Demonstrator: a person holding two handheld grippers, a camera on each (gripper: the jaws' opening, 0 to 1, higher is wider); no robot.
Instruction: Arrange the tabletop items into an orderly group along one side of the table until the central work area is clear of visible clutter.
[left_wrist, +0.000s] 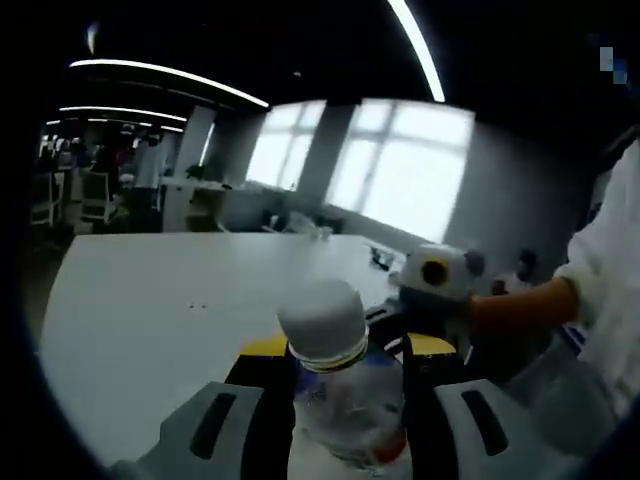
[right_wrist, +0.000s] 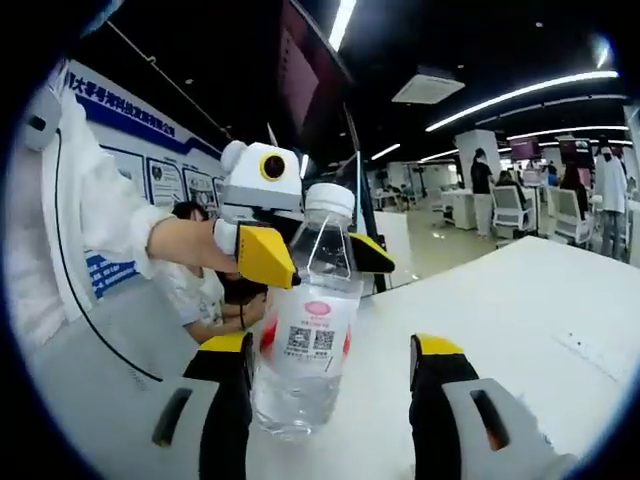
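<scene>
Left gripper view: the left gripper (left_wrist: 347, 400) is clamped on the bottle (left_wrist: 345, 395), held upright over the table's (left_wrist: 150, 310) near edge.

Right gripper view: the right gripper (right_wrist: 330, 410) stands wide open, holding nothing, either side of the bottle (right_wrist: 305, 340); a sleeved arm (right_wrist: 110, 235) reaches in level from the left.

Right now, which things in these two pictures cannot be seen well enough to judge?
- Left gripper view: the water bottle has its base cut off by the bottom edge.
- Right gripper view: the bottle's label print is too small to read.
- Right gripper view: the wall posters are too small and distorted to read.
</scene>
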